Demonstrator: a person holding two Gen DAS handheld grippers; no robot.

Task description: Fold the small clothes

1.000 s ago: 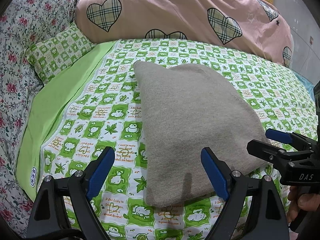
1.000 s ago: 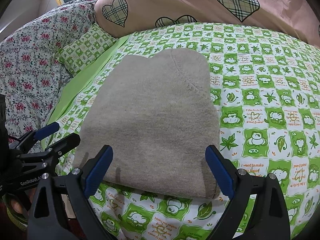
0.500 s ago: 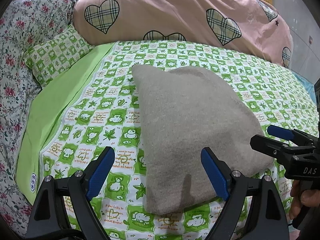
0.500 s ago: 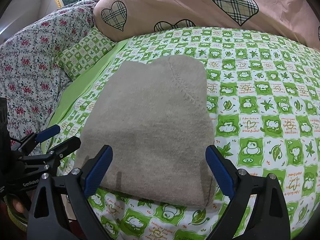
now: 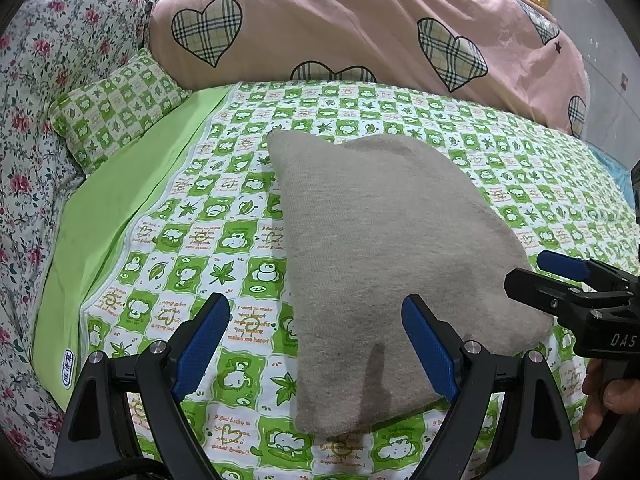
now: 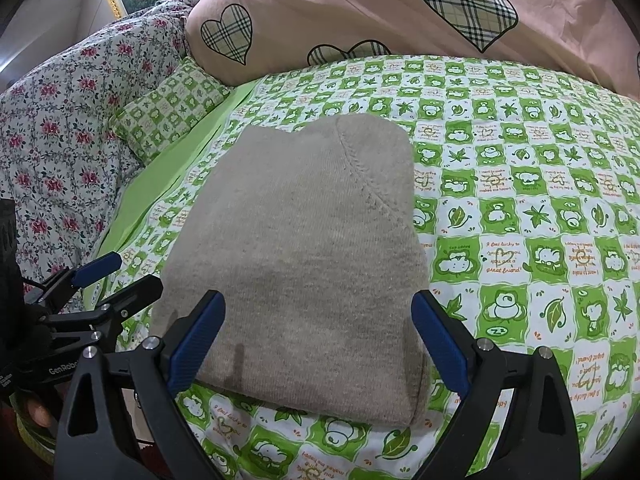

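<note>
A beige knitted garment (image 5: 384, 256) lies folded flat on the green-and-white checked bed sheet (image 5: 208, 240); it also shows in the right wrist view (image 6: 304, 248). My left gripper (image 5: 316, 348) is open and empty, raised above the garment's near left corner. My right gripper (image 6: 318, 340) is open and empty, raised above the garment's near edge. Each gripper shows in the other's view: the right one (image 5: 560, 276) at the garment's right, the left one (image 6: 108, 276) at its left.
A pink duvet with plaid hearts (image 5: 360, 28) is piled at the far side. A small green checked pillow (image 5: 116, 108) and a floral cover (image 5: 28, 120) lie at the left. The bed's near edge runs just below the garment.
Both grippers have drawn back and up from the garment, which now looks smaller and farther. Both stay open; the garment has not moved.
</note>
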